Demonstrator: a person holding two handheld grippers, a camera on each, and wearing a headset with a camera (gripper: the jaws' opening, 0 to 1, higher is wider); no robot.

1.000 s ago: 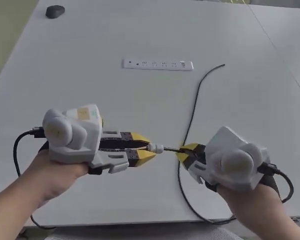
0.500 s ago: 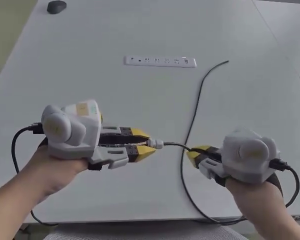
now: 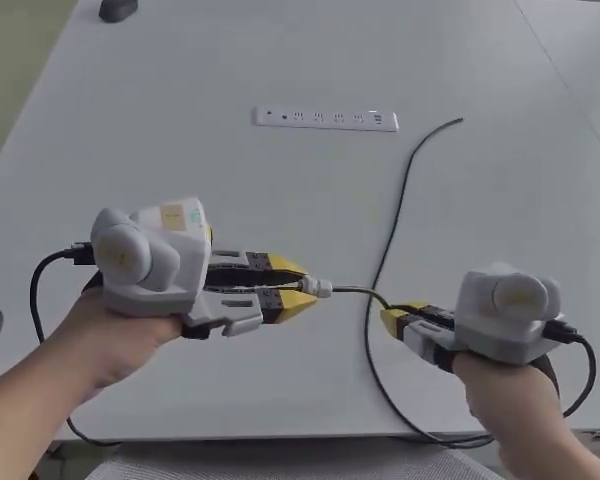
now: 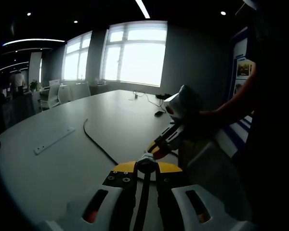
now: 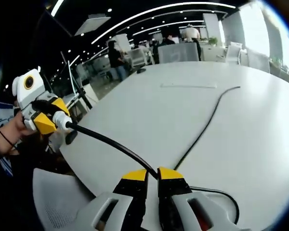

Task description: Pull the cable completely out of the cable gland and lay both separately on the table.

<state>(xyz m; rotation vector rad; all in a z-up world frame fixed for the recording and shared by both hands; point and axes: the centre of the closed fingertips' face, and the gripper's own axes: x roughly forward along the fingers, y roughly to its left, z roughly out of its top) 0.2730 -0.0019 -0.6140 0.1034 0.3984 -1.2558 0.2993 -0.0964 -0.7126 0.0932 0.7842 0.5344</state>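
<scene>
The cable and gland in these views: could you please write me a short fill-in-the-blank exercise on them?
The left tongs are ____ on the cable gland.
The right tongs grip a cable that is ____ in colour.
On the table lies a power strip that is ____ in colour.
Missing words: shut, black, white.

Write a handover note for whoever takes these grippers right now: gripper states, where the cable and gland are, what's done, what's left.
Left gripper: shut on the cable gland, above the table.
Right gripper: shut on the cable, a short way from the gland; the rest trails across the table.
Done: both parts gripped.
Remaining: cable still runs into the gland; pull it out, then lay both apart on the table.
</scene>
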